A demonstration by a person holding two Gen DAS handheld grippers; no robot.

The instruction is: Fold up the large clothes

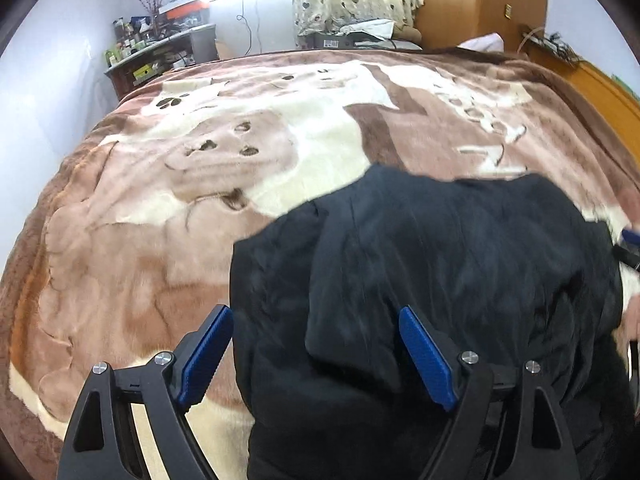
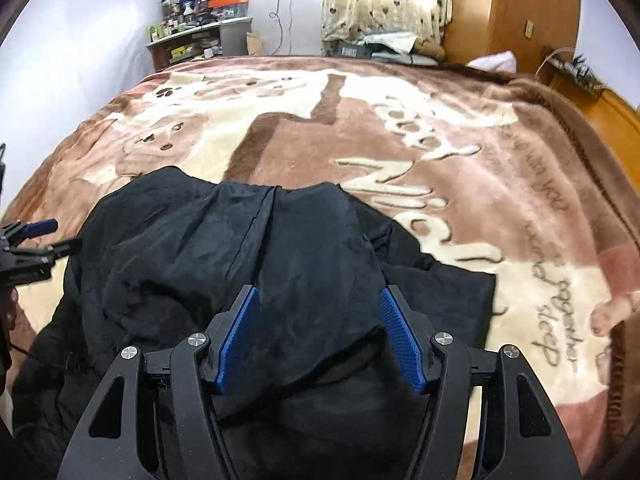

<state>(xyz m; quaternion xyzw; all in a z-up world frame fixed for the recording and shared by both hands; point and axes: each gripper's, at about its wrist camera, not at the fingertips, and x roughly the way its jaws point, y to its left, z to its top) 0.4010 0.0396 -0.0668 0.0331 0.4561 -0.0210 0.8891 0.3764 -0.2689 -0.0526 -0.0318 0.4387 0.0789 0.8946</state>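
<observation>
A large black jacket [image 1: 420,280] lies bunched on the bed near its front edge; it also shows in the right wrist view [image 2: 240,260], with a zipper seam running down its middle. My left gripper [image 1: 316,316] is open above the jacket's left edge, its blue pads wide apart with black cloth between them, not pinched. My right gripper [image 2: 320,300] is open above the jacket's right half, cloth lying between its pads. The left gripper also shows at the left edge of the right wrist view [image 2: 36,240]. The right gripper shows at the right edge of the left wrist view [image 1: 630,246].
The bed is covered by a brown and cream plush blanket [image 1: 200,168] with paw prints and lettering [image 2: 460,184]. A cluttered shelf [image 1: 160,48] stands at the back left. A wooden wardrobe [image 2: 508,12] and curtain [image 2: 380,0] stand behind the bed.
</observation>
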